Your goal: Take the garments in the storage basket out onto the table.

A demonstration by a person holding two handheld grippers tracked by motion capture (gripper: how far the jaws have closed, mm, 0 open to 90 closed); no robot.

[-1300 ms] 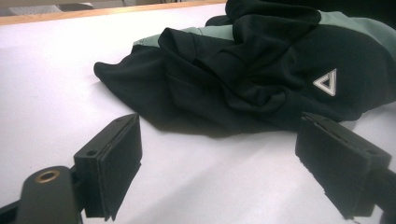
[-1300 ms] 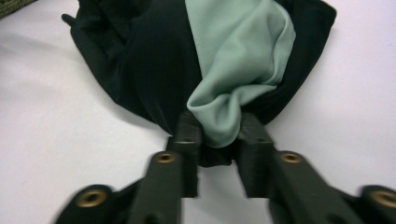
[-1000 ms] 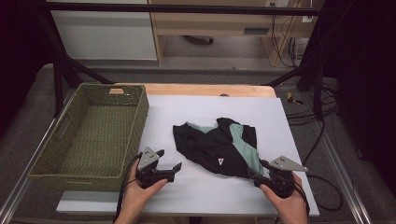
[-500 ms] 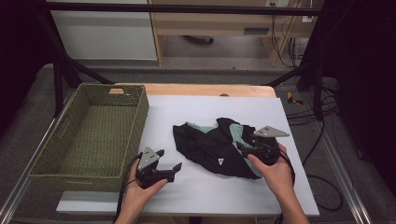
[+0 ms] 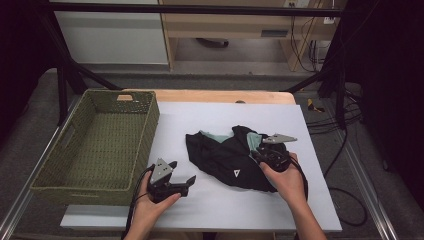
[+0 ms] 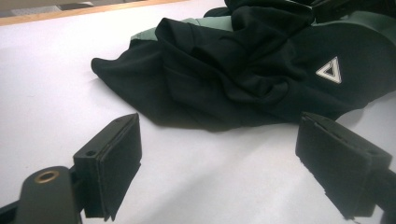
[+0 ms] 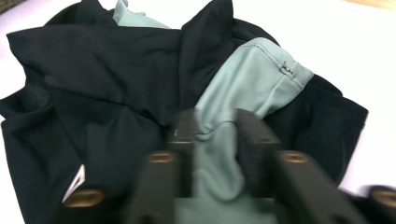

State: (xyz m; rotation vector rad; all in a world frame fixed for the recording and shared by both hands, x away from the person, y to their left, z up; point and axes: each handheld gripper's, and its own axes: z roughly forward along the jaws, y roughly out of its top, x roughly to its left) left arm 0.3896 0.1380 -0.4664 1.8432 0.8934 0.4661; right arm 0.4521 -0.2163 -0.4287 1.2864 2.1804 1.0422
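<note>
The right gripper has just moved in from the lower right and closed its jaws on the green fold of the garment at centre surface, securing a grasp for lifting, while the left gripper rests open.

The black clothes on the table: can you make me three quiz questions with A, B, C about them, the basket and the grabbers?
1. Where does the garment lie?
A. in the basket
B. on the white table top, right of the basket
C. on the floor
2. What colour is the woven basket?
A. red
B. blue
C. olive green
3. What is the right gripper doing?
A. pinching a pale green fold of the garment
B. lying on the table
C. holding the basket

Answers: B, it lies on the table top; C, the weave is green; A, its jaws have just been closing and now squeeze the fold.
</note>
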